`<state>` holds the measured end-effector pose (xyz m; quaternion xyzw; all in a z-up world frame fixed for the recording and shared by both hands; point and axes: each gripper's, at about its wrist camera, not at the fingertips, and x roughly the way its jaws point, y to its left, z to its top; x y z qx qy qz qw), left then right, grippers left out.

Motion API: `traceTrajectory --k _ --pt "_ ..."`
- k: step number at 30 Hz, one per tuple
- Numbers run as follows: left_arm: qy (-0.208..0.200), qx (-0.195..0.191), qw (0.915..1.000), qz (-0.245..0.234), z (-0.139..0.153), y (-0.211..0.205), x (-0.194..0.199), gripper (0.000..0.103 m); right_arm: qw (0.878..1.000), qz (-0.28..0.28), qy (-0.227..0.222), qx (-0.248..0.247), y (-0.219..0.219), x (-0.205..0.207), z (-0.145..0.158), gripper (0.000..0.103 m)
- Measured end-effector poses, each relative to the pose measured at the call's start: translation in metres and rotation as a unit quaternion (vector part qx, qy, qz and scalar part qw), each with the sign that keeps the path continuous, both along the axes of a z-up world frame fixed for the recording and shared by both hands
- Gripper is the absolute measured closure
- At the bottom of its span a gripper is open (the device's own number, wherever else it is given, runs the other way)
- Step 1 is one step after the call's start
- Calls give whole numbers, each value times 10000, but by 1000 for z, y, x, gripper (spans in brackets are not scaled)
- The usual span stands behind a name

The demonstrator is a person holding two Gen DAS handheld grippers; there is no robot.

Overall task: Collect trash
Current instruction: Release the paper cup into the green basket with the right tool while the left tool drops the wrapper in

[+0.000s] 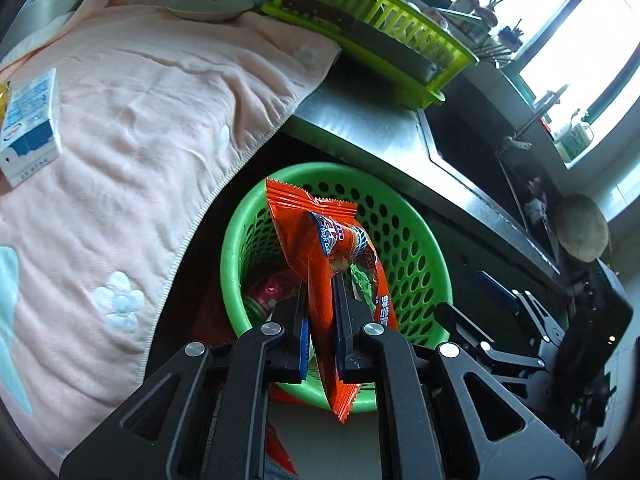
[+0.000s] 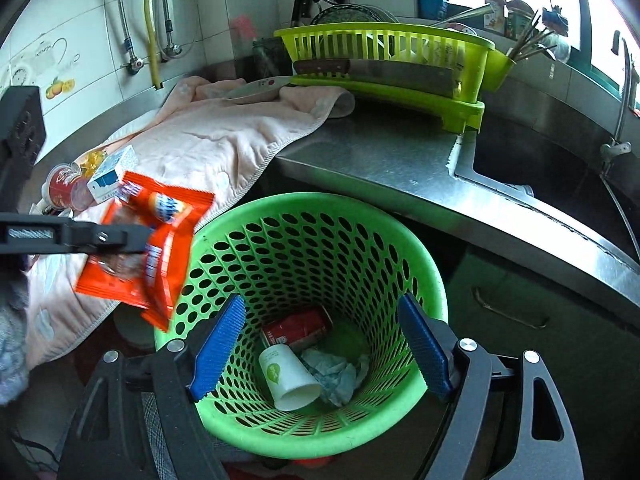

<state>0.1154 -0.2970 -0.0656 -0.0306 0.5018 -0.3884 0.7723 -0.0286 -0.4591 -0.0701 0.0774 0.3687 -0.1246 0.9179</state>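
Below, green basket (image 2: 320,216) holding cup (image 2: 288,380), can (image 2: 298,326), left jaws pinching wrapper (image 1: 320,248), right jaws wide.

Left tongs (image 1: 320,300) clamped; right tongs (image 2: 320,344) spread wide.

A stainless steel bench (image 2: 380,152) runs along the tiled wall to a sink (image 2: 532,160) sunk into its far end. A pink towel (image 2: 200,140) covers its left part and hangs over the front edge. On the towel lie a small blue-and-white carton (image 1: 28,120), a red cup (image 2: 60,188) on its side and a shallow dish (image 1: 210,6). A lime dish rack (image 2: 392,64) stands on the bare steel beside the sink. The green basket (image 2: 304,204) stands on the floor below the bench edge.
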Motion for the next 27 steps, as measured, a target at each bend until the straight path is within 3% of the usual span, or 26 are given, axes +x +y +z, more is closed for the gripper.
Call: traceTrajectory --k 4,8,18,23,27 --pt "110 42 9999 -65 -11 -5 1 92 10000 10 5 24 1 0 -1 27" --pt "47 91 9999 -3 -14 -3 2 55 10000 12 -13 38 2 1 0 27" --pt "-208 193 9992 281 4 26 0 55 9997 176 -171 56 13 5 16 27" --pt "-413 297 9957 768 26 63 0 55 9985 450 -302 78 31 15 28 27" --pt "-508 476 9882 1361 42 103 3 53 9963 776 -359 31 52 30 37 26"
